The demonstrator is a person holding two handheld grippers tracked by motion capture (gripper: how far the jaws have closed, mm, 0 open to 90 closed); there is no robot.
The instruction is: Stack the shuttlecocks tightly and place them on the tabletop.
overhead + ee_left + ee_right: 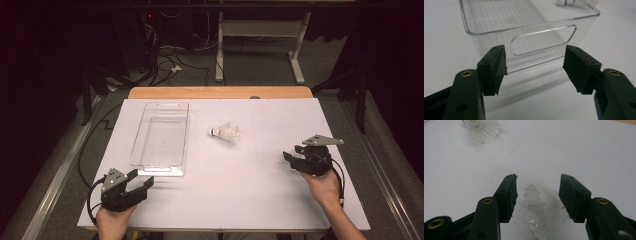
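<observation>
Right fingers [537, 195]: wide open astride a shuttlecock [544, 217], not gripping.
Second shuttlecock [225, 133]: far-left of them, cork pointing left.
Left fingers [534, 67]: open, empty, facing bin [529, 32].

Dark room, grey floor [260, 75], white desk frame [260, 30].

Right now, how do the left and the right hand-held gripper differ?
The left hand-held gripper points at the handle end of the clear bin and has nothing between its jaws. The right hand-held gripper has a shuttlecock lying between its jaws. Both are open and held low over the white table.
</observation>
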